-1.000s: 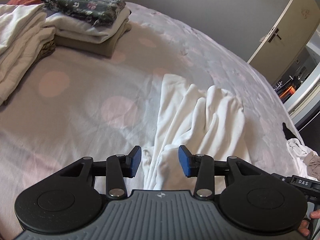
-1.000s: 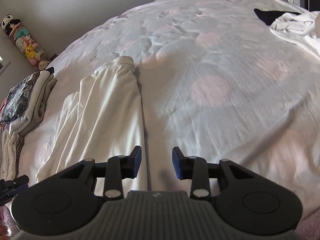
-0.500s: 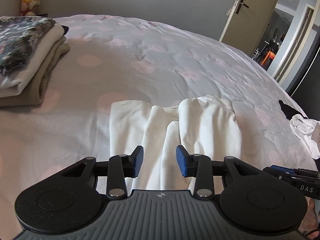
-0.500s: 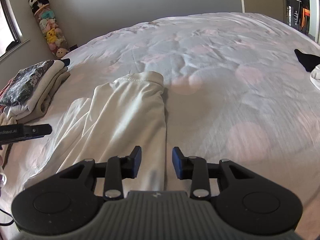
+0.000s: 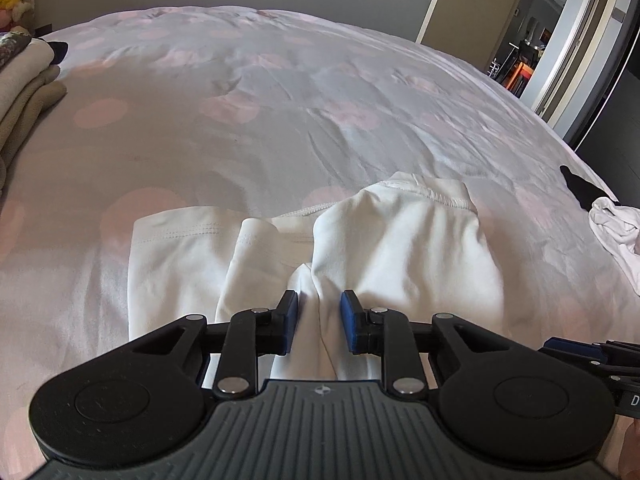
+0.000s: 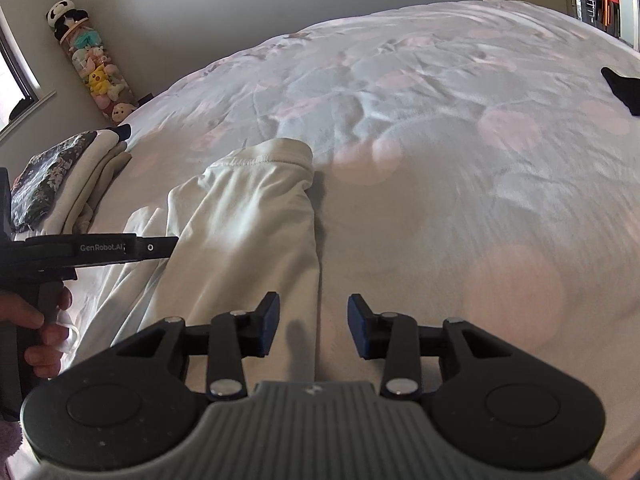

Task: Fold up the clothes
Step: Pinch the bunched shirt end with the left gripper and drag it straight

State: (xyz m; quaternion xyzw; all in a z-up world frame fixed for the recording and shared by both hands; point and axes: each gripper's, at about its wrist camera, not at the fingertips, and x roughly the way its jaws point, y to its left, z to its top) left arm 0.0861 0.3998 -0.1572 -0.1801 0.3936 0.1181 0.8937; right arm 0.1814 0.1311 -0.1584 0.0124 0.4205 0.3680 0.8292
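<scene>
1. Lying on the bed point(image 5: 280, 112), the white garment point(image 5: 400, 240) runs lengthwise from near to far, its hemmed end far.
2. The left claw point(image 5: 319, 322) is over its near end, jaws narrowing around a raised fold, the pads not yet pressing it.
3. The right claw point(image 6: 313, 326) straddles the garment's right edge, jaws moderately wide and opening, holding nothing.
</scene>
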